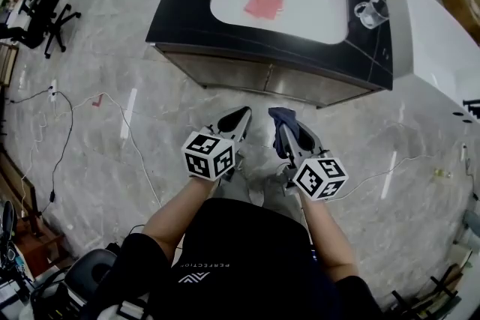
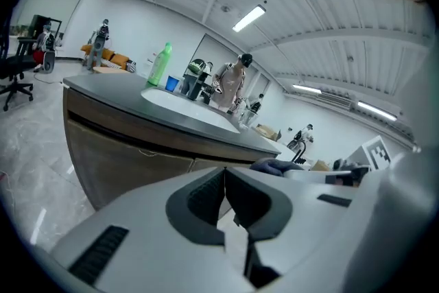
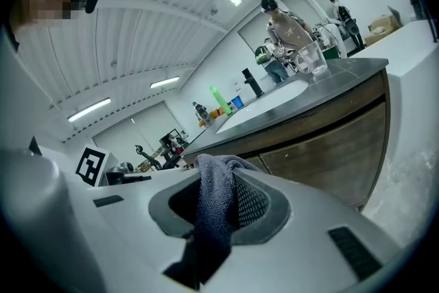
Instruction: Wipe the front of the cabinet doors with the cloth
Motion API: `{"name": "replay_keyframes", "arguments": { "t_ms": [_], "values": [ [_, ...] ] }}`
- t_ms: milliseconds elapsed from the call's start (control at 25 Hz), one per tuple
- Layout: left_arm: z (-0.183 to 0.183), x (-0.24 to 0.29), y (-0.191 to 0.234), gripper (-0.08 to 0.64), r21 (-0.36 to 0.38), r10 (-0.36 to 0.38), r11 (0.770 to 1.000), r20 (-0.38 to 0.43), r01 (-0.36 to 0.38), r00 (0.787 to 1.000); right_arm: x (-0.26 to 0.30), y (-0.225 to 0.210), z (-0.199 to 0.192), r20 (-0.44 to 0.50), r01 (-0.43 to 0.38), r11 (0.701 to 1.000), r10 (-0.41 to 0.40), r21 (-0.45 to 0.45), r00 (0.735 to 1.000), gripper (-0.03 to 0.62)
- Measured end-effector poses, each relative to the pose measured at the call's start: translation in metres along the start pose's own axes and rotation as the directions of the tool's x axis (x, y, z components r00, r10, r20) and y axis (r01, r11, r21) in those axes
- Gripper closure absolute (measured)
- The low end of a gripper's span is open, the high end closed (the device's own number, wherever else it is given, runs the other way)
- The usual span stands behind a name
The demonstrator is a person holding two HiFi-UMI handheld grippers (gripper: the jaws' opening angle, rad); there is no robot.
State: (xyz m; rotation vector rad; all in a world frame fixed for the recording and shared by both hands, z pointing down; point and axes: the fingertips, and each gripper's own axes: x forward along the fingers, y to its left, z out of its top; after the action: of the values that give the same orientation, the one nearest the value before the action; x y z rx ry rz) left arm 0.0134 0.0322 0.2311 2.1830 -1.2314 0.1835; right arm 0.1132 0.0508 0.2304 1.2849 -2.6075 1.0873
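Low at centre frame, the right gripper (image 1: 291, 137) is clamped on a dark blue-grey, coarse-knit cloth (image 1: 282, 125) that hangs bunched between its jaws. Just left, the left gripper (image 1: 241, 118) has its jaws together, empty. Brown cabinet doors (image 1: 259, 76) sit above, apart from both.

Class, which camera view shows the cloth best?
Right gripper view: the cloth hangs large and central, clamped between the jaws, weave visible. Head view shows a small dark bundle; left gripper view only a sliver.
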Motion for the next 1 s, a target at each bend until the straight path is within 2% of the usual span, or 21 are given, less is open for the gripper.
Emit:
{"name": "replay_keyframes", "arguments": {
  "t_ms": [280, 480, 800, 1000],
  "values": [
    [0.016, -0.016, -0.011, 0.551, 0.047, -0.012, 0.999, 0.016, 0.011, 1.0, -0.013, 0.02, 0.008, 0.009, -0.028, 0.998, 0.028, -0.052, 1.0, 0.508],
    [0.018, -0.029, -0.01, 0.551, 0.021, 0.01, 1.0, 0.04, -0.011, 0.999, -0.017, 0.027, 0.006, 0.003, -0.027, 0.998, 0.027, -0.065, 1.0, 0.508],
    [0.005, -0.038, -0.014, 0.551, 0.027, 0.009, 1.0, 0.004, -0.009, 1.0, -0.021, 0.037, 0.008, -0.006, -0.045, 0.994, 0.045, -0.095, 0.999, 0.508],
    [0.002, -0.039, -0.013, 0.551, 0.031, 0.009, 0.999, -0.003, -0.009, 1.0, -0.023, 0.033, 0.006, -0.012, -0.028, 0.995, 0.027, -0.091, 1.0, 0.508]
  ]
}}
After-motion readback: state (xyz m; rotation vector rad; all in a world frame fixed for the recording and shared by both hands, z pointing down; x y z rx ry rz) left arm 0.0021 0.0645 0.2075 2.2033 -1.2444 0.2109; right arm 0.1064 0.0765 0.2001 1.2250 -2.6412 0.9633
